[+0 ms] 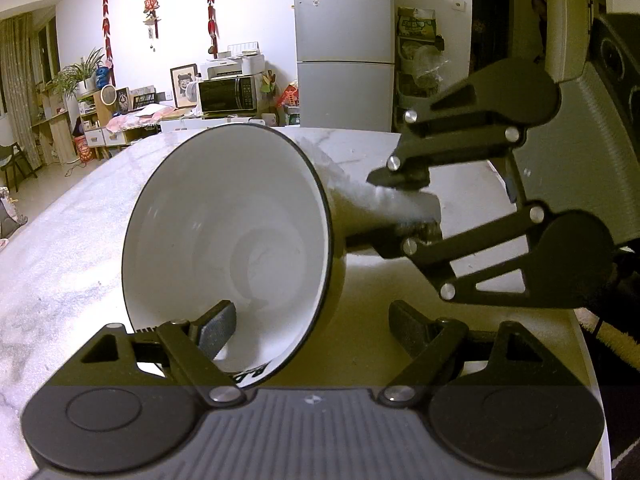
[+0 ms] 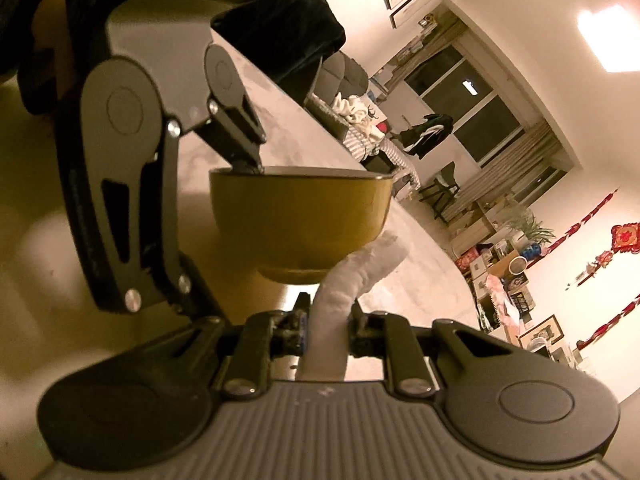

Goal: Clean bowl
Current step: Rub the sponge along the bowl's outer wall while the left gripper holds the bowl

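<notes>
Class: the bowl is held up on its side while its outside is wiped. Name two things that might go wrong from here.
1. The left gripper pinches only the rim of the bowl, lifted over the marble table; wiping pressure might twist it loose.
2. The right gripper holds the rolled white cloth by one end; its free tip may bend away and wipe poorly.

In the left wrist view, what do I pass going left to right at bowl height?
Marble table → bowl, tipped on its side with one finger of the left hand-held gripper inside the rim → white cloth against the bowl's outside → right hand-held gripper clamping that cloth.
</notes>
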Available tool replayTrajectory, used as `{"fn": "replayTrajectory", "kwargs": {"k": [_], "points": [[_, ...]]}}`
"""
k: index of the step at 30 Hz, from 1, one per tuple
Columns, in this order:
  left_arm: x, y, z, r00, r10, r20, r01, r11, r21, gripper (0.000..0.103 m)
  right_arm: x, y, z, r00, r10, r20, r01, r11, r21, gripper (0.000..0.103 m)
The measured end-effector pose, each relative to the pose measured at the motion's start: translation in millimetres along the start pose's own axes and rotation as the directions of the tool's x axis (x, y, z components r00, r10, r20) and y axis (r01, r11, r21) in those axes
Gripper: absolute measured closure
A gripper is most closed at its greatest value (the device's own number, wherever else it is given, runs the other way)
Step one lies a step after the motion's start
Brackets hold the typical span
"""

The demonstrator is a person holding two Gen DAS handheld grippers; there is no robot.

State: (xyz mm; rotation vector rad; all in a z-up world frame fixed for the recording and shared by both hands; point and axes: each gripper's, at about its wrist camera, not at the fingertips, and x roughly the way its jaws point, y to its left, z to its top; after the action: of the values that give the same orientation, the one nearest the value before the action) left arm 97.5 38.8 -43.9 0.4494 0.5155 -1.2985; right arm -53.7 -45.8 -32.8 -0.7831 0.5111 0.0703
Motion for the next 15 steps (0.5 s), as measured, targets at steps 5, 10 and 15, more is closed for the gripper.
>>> {"fn": "replayTrajectory", "kwargs": {"k": [5, 10, 15], "points": [[0.1, -0.3, -1.1, 1.000, -0.001, 0.000, 0.001, 1.000, 0.000, 0.019, -1.5, -4.6, 4.7, 1.000, -0.010, 0.018, 0.010, 1.000, 0.008, 0.084], [0.4, -1.4, -2.1, 1.000, -0.001, 0.000, 0.001, 1.000, 0.000, 0.019, -1.4, -4.3, 4.1, 1.000, -0.010, 0.023, 0.010, 1.000, 0.007, 0.084], [0.1, -2.2, -2.0, 1.000, -0.001, 0.000, 0.001, 1.000, 0.001, 0.018, -0.7, -2.9, 2.3, 1.000, -0.007, 0.026, 0.007, 1.000, 0.006, 0.084]]}}
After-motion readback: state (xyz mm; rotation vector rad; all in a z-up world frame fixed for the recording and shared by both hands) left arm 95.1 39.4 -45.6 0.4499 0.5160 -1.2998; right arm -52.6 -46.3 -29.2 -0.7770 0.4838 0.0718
